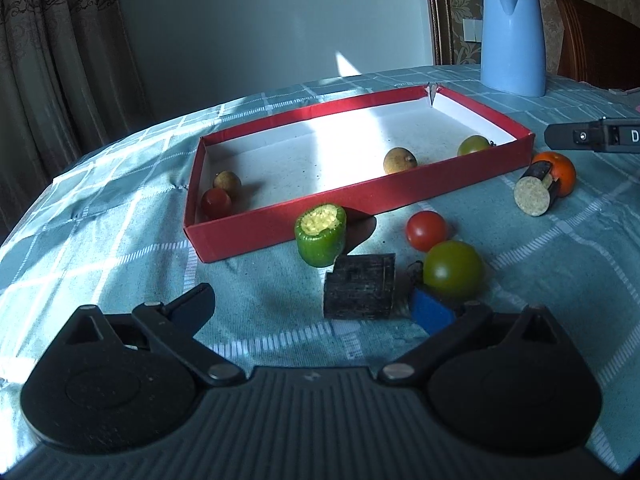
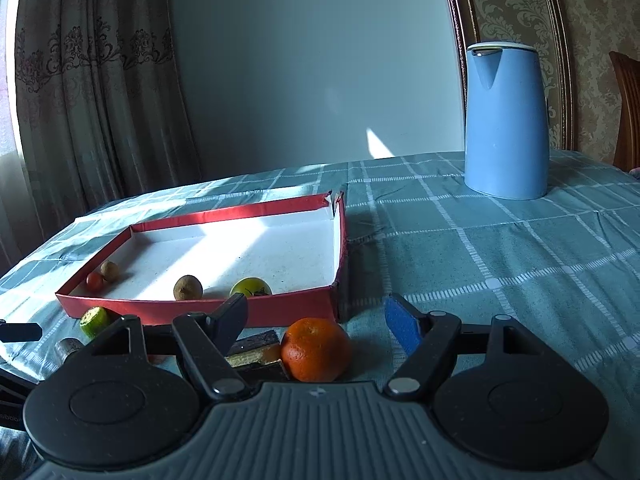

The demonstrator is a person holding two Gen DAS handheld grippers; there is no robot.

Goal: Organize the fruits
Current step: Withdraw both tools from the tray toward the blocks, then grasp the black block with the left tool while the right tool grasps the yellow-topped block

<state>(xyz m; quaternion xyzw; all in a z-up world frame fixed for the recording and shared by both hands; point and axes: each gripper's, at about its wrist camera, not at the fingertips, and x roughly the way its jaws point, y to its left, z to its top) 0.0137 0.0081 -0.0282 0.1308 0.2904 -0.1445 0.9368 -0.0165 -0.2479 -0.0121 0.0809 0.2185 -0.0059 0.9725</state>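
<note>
A red box (image 1: 280, 222) with a white floor holds a red tomato (image 1: 216, 202), two brown longans (image 1: 227, 183) (image 1: 400, 161) and a green tomato (image 1: 474, 145). On the cloth in front of it lie a cut green pepper (image 1: 321, 240), a red tomato (image 1: 426, 231), a green tomato (image 1: 453, 268), a dark block (image 1: 360, 286), an orange (image 1: 562, 170) and a cut cane piece (image 1: 534, 194). My left gripper (image 1: 316, 308) is open just short of the dark block. My right gripper (image 2: 316, 314) is open, with the orange (image 2: 315, 348) between its fingers and untouched.
A tall blue kettle (image 2: 506, 120) stands at the back right of the checked tablecloth (image 2: 500, 260). A wooden chair (image 2: 626, 112) is behind the table's right side, curtains (image 2: 80, 100) on the left. The dark cane piece (image 2: 256, 350) lies against the orange's left side.
</note>
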